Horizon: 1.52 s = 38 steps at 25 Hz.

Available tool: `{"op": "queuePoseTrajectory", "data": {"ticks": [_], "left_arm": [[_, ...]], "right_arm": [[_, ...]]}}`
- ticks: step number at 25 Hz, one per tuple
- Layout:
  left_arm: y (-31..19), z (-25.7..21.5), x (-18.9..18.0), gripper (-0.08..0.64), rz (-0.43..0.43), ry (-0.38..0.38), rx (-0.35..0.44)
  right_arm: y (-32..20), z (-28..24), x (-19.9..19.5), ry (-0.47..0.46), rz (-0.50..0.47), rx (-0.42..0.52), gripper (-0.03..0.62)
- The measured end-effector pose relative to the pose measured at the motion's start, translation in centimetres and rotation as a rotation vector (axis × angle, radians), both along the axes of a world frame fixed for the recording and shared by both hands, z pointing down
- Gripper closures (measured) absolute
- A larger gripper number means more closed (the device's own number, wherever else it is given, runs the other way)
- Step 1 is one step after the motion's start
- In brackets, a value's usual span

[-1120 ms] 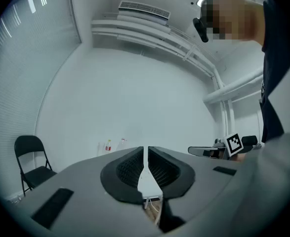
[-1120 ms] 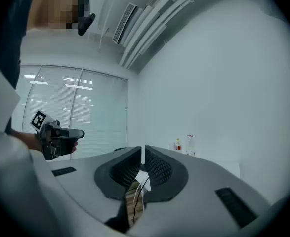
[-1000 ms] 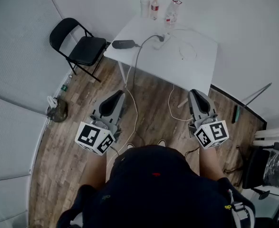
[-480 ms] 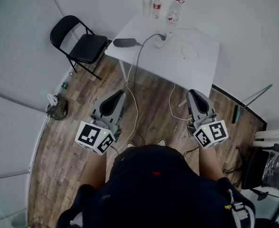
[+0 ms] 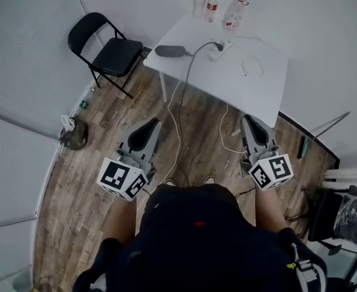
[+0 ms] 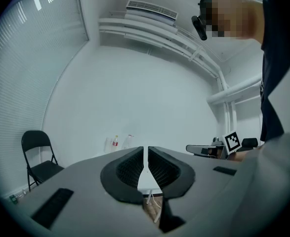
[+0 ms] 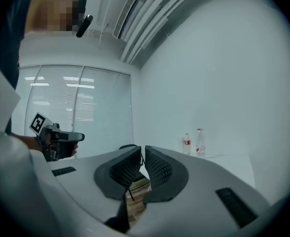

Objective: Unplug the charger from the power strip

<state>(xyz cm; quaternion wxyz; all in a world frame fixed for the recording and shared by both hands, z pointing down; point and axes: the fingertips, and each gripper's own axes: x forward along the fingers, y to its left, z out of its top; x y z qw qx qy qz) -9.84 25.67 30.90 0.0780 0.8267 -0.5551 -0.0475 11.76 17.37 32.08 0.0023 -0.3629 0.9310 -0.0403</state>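
Far ahead stands a white table [image 5: 260, 93]. On it lies a white power strip [image 5: 219, 52] with a black plug [image 5: 218, 44] in it. A dark cable runs from the plug to a black charger brick [image 5: 171, 51] at the table's left edge. My left gripper [image 5: 148, 122] and right gripper [image 5: 249, 120] are held level over the wooden floor, well short of the table. Both are shut on nothing, as the left gripper view [image 6: 145, 150] and the right gripper view [image 7: 142, 150] show.
A black folding chair [image 5: 108, 52] stands left of the table. Two bottles [image 5: 211, 3] and a cup sit at the table's far edge. A white cable [image 5: 251, 66] loops on the tabletop, and cables hang down to the floor [image 5: 177, 126]. A dark bag [image 5: 75, 139] lies by the left wall.
Both grippers have moved together with the person. In the head view the table and chair have slid up and to the right. The jaws have stayed shut.
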Motion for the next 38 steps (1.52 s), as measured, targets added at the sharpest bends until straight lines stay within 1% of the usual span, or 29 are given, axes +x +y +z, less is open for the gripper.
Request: {"op": "queuePoseTrajectory", "data": {"ticks": [4, 8, 12, 16, 19, 23, 25, 31, 34, 38], "left_arm": [[0.5, 1.4, -2.3, 0.514, 0.024, -0.011, -0.021], [-0.3, 2.0, -3.3, 0.514, 0.049, -0.003, -0.030], [-1.9, 2.3, -3.5, 0.514, 0.071, -0.002, -0.034], [-4.7, 2.6, -3.2, 0.514, 0.090, -0.009, -0.045], [-7.7, 2.8, -2.8, 0.514, 0.083, -0.018, -0.055], [-12.6, 3.4, -1.7, 0.514, 0.084, -0.026, -0.075], [-15.6, 3.6, -0.9, 0.514, 0.093, -0.041, -0.079], [-24.6, 4.0, 2.7, 0.514, 0.086, -0.048, -0.114], [-28.4, 3.7, 4.1, 0.514, 0.070, -0.054, -0.122], [-31.7, 4.0, 4.5, 0.514, 0.041, -0.060, -0.145]], "right_arm": [[0.8, 0.6, -2.3, 0.009, 0.022, -0.008, 0.552], [0.8, 1.4, -3.3, 0.019, 0.042, -0.019, 0.552], [-0.4, 1.7, -3.7, 0.025, 0.063, -0.026, 0.552], [-2.8, 2.1, -3.8, 0.020, 0.064, -0.027, 0.552], [-5.8, 3.0, -3.3, 0.009, 0.062, -0.038, 0.552], [-11.2, 3.9, -2.2, -0.010, 0.068, -0.054, 0.552], [-14.3, 4.1, -1.6, -0.019, 0.063, -0.059, 0.552], [-23.3, 4.9, 1.1, -0.027, 0.039, -0.093, 0.552], [-27.6, 5.3, 2.4, -0.029, 0.020, -0.109, 0.552], [-31.7, 5.9, 3.1, -0.036, -0.002, -0.124, 0.552]]}}
